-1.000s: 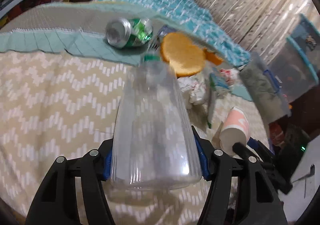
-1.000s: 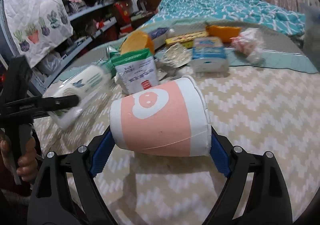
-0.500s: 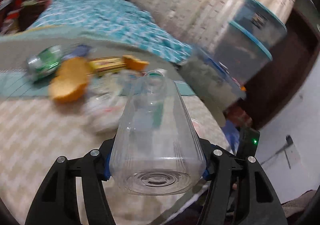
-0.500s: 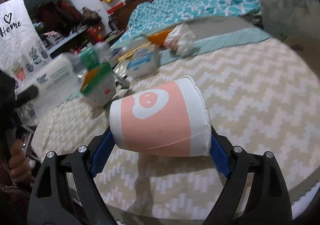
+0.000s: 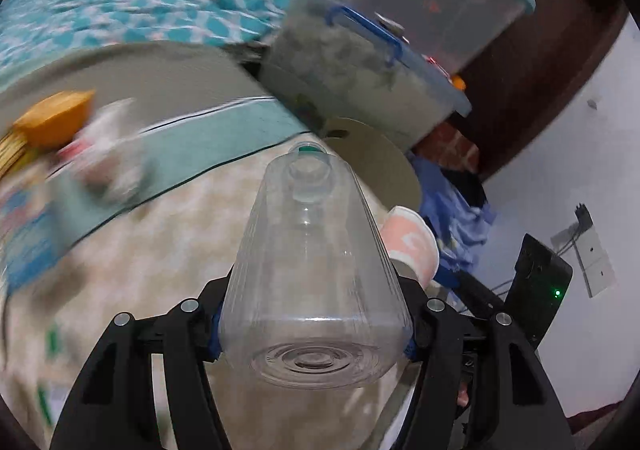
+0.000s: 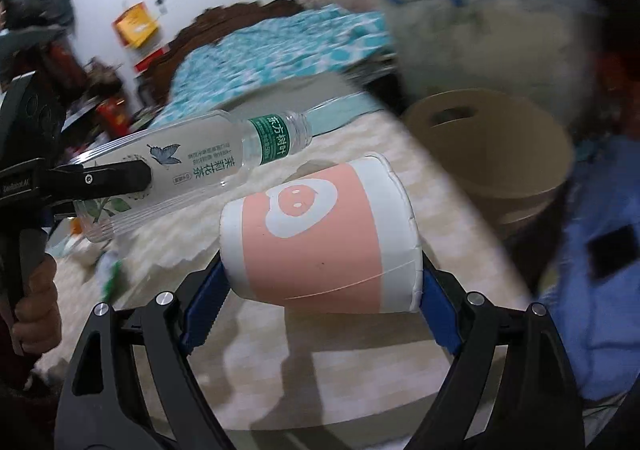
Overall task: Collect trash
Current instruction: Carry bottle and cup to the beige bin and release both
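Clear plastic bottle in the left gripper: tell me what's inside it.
The clear bottle looks empty; the bedspread shows through its walls. No liquid visible.

both tools (loaded) swung binward (image 6: pixel 492 153)

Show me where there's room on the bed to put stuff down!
Bare room: the zigzag blanket under the pink cup, running toward the tan bin. Crowded: the far left, around the orange thing and blurry wrappers on the teal strip.

The clear bottle (image 6: pixel 192 173) carries a green neck band reading 东方树叶 and 茉莉花茶 below.
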Tool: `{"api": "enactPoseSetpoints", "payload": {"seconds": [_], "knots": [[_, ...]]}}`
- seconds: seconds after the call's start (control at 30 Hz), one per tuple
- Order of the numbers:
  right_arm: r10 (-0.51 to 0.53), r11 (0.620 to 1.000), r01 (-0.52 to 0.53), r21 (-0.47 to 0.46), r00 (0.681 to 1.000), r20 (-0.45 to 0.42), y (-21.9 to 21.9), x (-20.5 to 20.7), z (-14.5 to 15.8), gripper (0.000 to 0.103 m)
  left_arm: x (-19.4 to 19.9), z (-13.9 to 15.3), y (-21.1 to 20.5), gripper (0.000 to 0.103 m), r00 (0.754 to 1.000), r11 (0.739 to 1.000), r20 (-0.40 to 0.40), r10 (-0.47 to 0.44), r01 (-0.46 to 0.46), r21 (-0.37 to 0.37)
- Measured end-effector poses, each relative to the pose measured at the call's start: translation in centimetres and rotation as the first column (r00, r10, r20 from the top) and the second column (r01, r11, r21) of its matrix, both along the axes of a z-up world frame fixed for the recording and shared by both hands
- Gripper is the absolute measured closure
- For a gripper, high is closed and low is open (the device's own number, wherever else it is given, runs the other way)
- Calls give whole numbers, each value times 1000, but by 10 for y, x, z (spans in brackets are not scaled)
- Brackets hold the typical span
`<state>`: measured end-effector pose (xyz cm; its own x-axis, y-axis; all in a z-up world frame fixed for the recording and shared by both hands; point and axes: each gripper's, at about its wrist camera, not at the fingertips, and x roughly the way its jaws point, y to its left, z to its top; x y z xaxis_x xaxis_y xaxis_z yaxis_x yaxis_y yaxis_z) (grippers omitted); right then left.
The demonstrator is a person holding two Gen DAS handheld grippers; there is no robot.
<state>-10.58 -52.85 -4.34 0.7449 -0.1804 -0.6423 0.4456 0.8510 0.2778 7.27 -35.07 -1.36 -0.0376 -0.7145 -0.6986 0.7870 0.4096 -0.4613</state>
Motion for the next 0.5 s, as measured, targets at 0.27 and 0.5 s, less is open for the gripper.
{"api": "enactPoseSetpoints", "payload": {"seconds": [0.27, 0.5], "knots": [[-88, 988, 95, 120, 994, -66, -103, 16, -13, 18, 8, -25, -142, 42, 992, 988, -10, -124, 125, 93], [-222, 967, 222, 123, 975, -14, -129, 10, -10, 8, 14, -8, -162, 14, 998, 996, 12, -68, 67, 53]]}}
